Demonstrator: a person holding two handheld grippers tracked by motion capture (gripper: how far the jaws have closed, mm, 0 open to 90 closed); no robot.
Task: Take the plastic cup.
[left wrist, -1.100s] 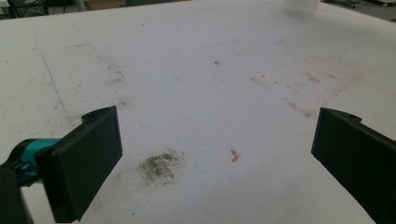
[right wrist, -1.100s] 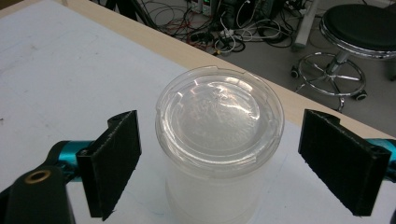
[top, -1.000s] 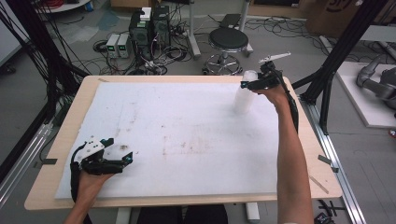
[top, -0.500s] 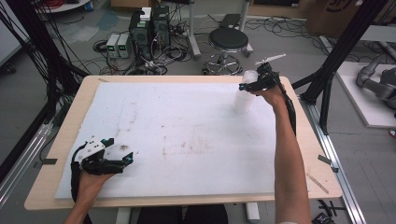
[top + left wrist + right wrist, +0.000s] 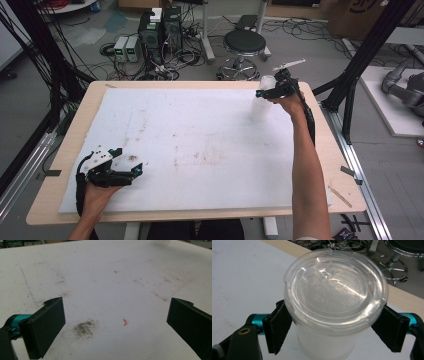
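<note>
Fingers (image 5: 277, 330) of right gripper (image 5: 334, 332) just closing onto lidded cup (image 5: 332, 302); left gripper (image 5: 112, 325) wide open.

High view above the near edge of the white foam mat (image 5: 200, 145), facing forward and down, left gripper view low over that mat (image 5: 105, 277), right gripper view close above the lidded cup (image 5: 334, 297) at the mat's far right corner, cup (image 5: 261, 102) shared by 2 views.

A wooden table (image 5: 330, 165) carries 1 stained white foam sheet (image 5: 200, 145); a lidded clear plastic cup (image 5: 261, 106) stands at its far right.

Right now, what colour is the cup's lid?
Clear, see-through plastic lid; best in the right gripper view.
</note>
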